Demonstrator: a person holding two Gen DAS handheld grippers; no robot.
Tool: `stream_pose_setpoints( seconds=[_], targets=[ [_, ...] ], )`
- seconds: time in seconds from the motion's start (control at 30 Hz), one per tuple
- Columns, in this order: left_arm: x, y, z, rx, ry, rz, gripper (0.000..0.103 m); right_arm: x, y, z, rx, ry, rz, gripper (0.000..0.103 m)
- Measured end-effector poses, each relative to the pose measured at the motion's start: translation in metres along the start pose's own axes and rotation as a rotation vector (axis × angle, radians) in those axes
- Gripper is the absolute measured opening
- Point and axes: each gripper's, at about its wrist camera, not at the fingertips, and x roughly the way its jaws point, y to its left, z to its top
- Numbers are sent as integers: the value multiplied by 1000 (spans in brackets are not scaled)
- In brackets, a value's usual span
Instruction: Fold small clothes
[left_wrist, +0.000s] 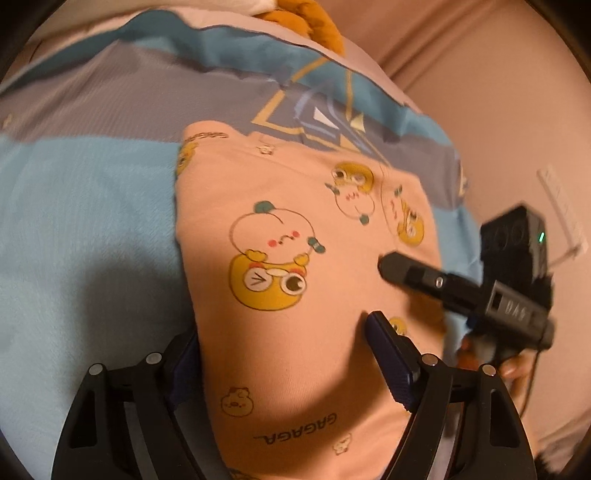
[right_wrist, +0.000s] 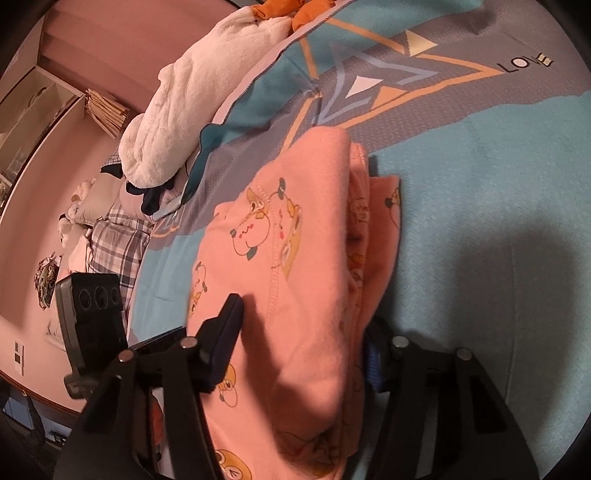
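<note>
The soft, floppy pink garment (left_wrist: 295, 258) lies folded on the bed (left_wrist: 92, 221), with both grippers' jaws apart around its edges, which look best to pinch.

The pink garment (left_wrist: 295, 258) carries the word "GAGAGA" printed in dark letters near its lower edge — upside down from the left wrist view — and again, partly visible, at its far corner. The bedspread (right_wrist: 461, 92) reads "LOVE" beside its orange triangle pattern.
</note>
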Motion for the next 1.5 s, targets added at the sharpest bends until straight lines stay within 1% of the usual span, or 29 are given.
stream_pose_setpoints(
  seconds=[0.07, 0.17, 0.27, 0.43, 0.57, 0.63, 0.7, 0.8, 0.93, 1.0, 1.13, 1.33, 1.43, 1.5],
  targets=[
    [2, -5, -1, 31, 1, 29, 81, 1, 2, 0, -18, 4, -18, 51],
    [3, -7, -2, 57, 3, 56, 78, 3, 5, -1, -50, 6, -39, 46],
    [5, -9, -1, 58, -2, 71, 74, 6, 6, -1, -58, 6, -45, 43],
    [6, -10, -1, 53, -7, 79, 74, 7, 8, -2, -65, 2, -60, 41],
    [6, -14, 0, 56, -2, 89, 62, 8, 12, -2, -73, 5, -72, 38],
    [6, -13, 1, 49, -4, 92, 60, 8, 13, -2, -80, 5, -79, 37],
    [5, -13, 0, 41, -13, 97, 52, 9, 14, -3, -84, 3, -84, 37],
    [5, -15, -1, 31, -28, 111, 47, 10, 17, -5, -98, -6, -102, 36],
    [6, -23, -1, 49, -31, 145, 39, 10, 22, -7, -124, -20, -132, 34],
    [7, -26, -1, 57, -27, 154, 39, 10, 24, -8, -133, -22, -141, 32],
    [7, -24, -1, 40, -28, 152, 38, 9, 28, -9, -145, -32, -151, 29],
    [7, -24, -2, 31, -35, 157, 38, 9, 40, -13, -188, -55, -209, 26],
    [6, -24, -3, 21, -42, 152, 38, 6, 43, -16, -183, -74, -216, 25],
    [3, -24, -3, 16, -48, 150, 36, 3, 45, -18, -185, -85, -218, 24]
  ],
)
